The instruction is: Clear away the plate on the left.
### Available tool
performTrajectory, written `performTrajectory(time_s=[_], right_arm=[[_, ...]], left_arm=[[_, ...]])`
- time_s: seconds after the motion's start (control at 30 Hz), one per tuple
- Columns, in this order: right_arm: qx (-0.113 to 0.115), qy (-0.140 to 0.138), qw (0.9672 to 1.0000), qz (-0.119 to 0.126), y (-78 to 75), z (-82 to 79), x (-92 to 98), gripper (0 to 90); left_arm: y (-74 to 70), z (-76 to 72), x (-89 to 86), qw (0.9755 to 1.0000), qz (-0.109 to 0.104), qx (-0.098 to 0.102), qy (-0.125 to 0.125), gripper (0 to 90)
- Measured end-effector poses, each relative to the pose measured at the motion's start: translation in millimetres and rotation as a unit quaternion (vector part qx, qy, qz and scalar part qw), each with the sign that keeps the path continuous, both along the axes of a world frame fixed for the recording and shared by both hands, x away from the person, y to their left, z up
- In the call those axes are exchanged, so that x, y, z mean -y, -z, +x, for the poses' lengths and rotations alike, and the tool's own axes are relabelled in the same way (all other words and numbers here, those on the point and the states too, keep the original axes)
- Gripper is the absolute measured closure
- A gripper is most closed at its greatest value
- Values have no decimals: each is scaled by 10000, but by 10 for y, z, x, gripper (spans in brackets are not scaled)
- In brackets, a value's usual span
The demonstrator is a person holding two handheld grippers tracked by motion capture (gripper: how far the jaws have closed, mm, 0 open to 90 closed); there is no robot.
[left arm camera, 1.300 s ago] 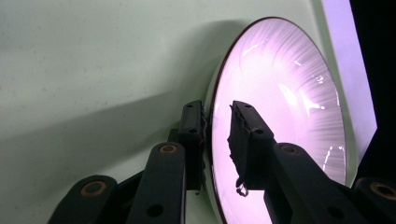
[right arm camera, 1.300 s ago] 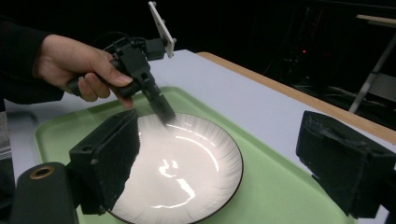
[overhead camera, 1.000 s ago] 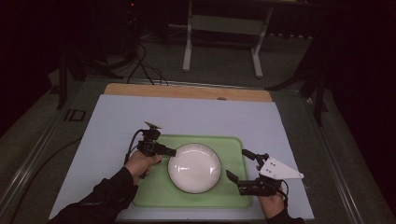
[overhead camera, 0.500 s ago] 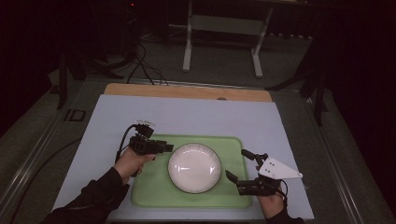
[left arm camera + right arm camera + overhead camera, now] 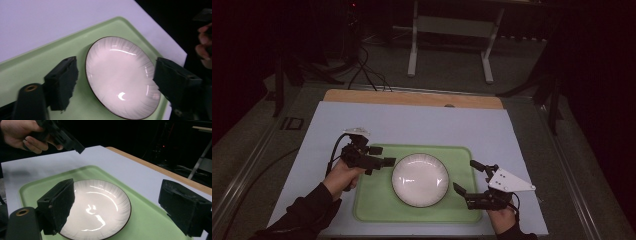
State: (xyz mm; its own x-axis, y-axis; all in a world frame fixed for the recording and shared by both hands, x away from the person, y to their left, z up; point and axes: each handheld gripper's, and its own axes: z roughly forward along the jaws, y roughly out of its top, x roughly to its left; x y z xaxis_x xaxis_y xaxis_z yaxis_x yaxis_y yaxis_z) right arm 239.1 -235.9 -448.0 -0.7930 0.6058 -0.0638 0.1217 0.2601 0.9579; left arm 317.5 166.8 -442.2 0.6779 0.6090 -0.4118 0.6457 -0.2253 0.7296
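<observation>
A round white plate (image 5: 420, 180) with a thin dark rim lies in the middle of a pale green tray (image 5: 372, 200). My left gripper (image 5: 383, 155) hovers open at the plate's left edge, held in a hand, with nothing between its fingers. To the plate's right, my right gripper (image 5: 466, 176) is open and empty over the tray. In the left gripper view the plate (image 5: 122, 77) lies between the spread jaws on the tray (image 5: 37, 67). In the right gripper view the plate (image 5: 97, 207) sits low between the wide jaws, with the other gripper (image 5: 62, 137) above it.
The tray rests near the front edge of a pale table mat (image 5: 422, 127). A wooden strip (image 5: 412, 97) runs along the table's far side. Beyond it are a dark floor, cables and a metal stand (image 5: 452, 30).
My left gripper has shifted slightly left, off the plate's rim. The right gripper and the plate have stayed put.
</observation>
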Motion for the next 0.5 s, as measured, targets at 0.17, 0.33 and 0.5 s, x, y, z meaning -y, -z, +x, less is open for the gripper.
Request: performTrajectory(time_s=[0.17, 0.33, 0.5], right_arm=[[-2, -2, 10000, -7, 2, 2, -4, 133], [-7, -9, 10000, -25, 3, 1, -11, 133], [7, -15, 10000, -40, 5, 2, -15, 133]], left_arm=[[-30, -79, -80, 9993, -38, 355, 114, 10], [-40, -189, -147, 9979, 35, 646, 46, 6], [-40, -298, -247, 9972, 30, 742, -25, 6]])
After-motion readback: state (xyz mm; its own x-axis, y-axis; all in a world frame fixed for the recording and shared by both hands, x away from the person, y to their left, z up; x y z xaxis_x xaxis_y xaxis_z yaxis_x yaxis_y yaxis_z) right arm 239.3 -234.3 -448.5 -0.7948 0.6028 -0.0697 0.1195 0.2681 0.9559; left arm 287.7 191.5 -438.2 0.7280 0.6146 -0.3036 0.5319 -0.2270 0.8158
